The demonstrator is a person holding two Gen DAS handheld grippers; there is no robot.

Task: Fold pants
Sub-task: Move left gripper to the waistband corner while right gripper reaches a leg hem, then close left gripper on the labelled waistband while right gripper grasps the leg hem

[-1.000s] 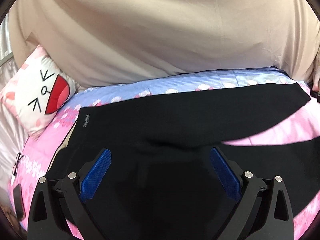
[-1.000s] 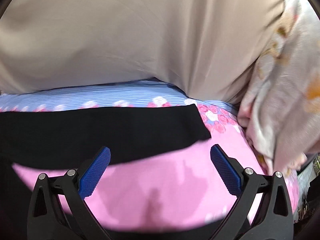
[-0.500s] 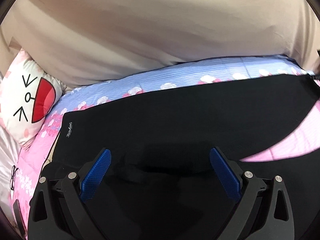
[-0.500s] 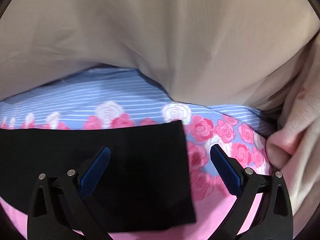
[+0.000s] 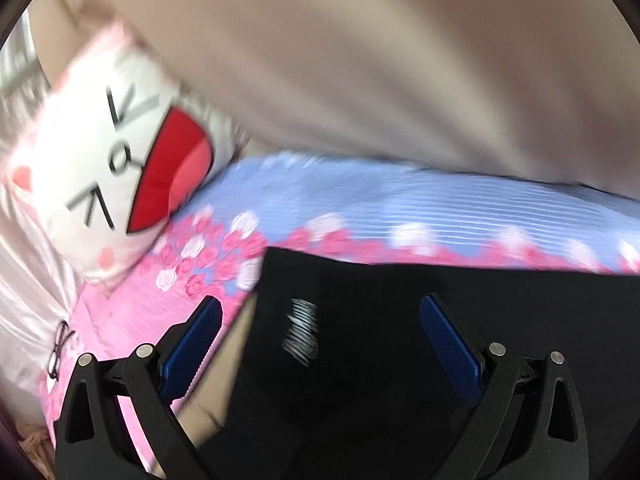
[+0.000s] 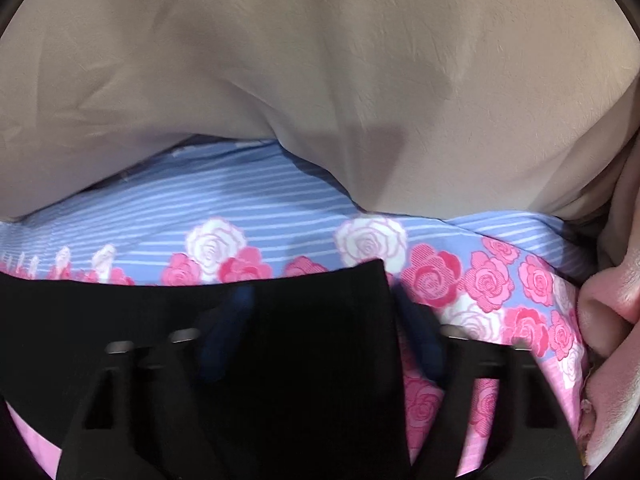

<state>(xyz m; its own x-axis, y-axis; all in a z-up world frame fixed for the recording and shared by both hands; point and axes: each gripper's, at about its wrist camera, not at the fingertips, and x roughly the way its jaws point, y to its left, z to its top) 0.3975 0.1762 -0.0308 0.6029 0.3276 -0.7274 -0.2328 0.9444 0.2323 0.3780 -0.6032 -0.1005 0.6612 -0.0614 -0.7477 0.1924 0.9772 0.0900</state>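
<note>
Black pants (image 5: 400,320) lie flat on a pink and blue floral bedsheet (image 5: 360,208). In the left wrist view the waistband corner with a white logo (image 5: 301,334) sits between the fingers of my left gripper (image 5: 320,344), which is open and low over it. In the right wrist view the leg end of the pants (image 6: 320,320) lies between the blurred fingers of my right gripper (image 6: 324,344), which is open, narrower than before, around the hem corner.
A beige quilt (image 6: 320,80) is bunched along the far side of the bed. A white cat-face pillow (image 5: 108,160) lies at the left. Glasses (image 5: 58,348) rest on the sheet at the left. Pinkish bedding (image 6: 616,320) bulges at the right.
My left gripper has moved left to the waistband corner with the logo. My right gripper has dropped closer to the leg hem and its fingers have drawn inward.
</note>
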